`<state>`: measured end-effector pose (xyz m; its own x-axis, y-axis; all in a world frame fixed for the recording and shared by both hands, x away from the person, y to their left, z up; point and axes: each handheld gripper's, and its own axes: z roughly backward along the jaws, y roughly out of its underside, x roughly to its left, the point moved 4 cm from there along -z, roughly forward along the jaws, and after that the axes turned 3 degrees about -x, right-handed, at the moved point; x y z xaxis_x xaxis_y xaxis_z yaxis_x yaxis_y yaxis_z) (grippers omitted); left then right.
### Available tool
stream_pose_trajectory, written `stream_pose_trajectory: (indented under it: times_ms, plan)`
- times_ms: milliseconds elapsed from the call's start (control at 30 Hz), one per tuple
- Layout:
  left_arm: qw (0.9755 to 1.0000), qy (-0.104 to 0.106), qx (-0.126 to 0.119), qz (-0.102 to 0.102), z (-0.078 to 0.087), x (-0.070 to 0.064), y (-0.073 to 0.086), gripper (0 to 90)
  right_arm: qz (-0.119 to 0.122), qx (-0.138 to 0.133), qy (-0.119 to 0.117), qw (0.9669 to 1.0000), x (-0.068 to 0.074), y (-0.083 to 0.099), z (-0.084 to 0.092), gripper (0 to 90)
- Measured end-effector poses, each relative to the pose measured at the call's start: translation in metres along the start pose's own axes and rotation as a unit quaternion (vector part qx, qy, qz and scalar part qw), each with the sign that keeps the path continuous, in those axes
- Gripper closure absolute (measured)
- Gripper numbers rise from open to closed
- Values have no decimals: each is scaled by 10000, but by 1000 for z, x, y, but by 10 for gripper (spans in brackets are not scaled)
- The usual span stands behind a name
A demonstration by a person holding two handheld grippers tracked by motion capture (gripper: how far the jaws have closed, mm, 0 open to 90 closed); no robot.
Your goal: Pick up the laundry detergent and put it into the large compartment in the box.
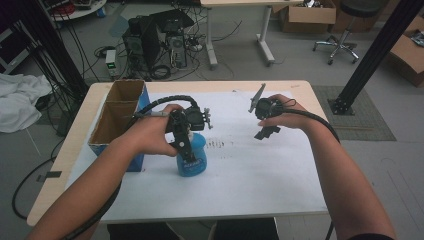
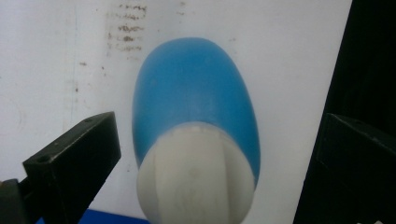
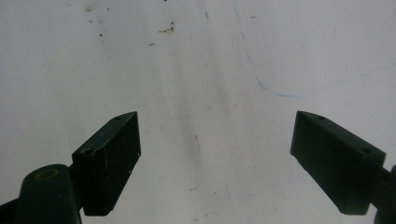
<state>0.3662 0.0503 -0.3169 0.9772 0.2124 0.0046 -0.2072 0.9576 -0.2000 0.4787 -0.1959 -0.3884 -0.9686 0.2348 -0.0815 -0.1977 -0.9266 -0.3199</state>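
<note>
Above the blue bottle point(image 2: 196, 116), the left gripper point(image 2: 210, 154) gapes wide; right gripper point(image 3: 215, 154) wide over bare sheet point(image 3: 196, 56).

Dim, even overhead light in the high view, edges bowed by a wide lens. Both gripper views are soft; the blue bottle point(image 2: 196, 121) blurs close up, without glare.

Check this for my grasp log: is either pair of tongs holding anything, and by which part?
Nothing held. Left tongs open around the blue bottle; right tongs open.
</note>
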Motion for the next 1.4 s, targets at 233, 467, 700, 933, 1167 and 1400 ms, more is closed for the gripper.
stream_pose_trajectory:
  times_ms: [233,467,700,933,1167,1400]
  plan:
    - [10000,-38,75,-11,-7,1,1,1,8,15,9,10000,0,-1,-2,161]
    - [9997,-90,209,-49,-12,2,0,1,5,13,1,10000,0,-2,-5,161]
    - [9994,-123,319,-40,-15,3,-2,1,-34,-14,-17,10000,-2,0,-7,161]
    - [9988,-160,450,-81,-16,4,-4,15,-66,-12,-32,10000,-2,2,-9,161]
    - [9989,-137,455,-45,-18,6,-4,88,-75,-12,-39,10000,-2,3,-10,161]
    - [9988,-109,468,-78,-18,6,-6,155,-78,3,-35,10000,-2,2,-11,161]
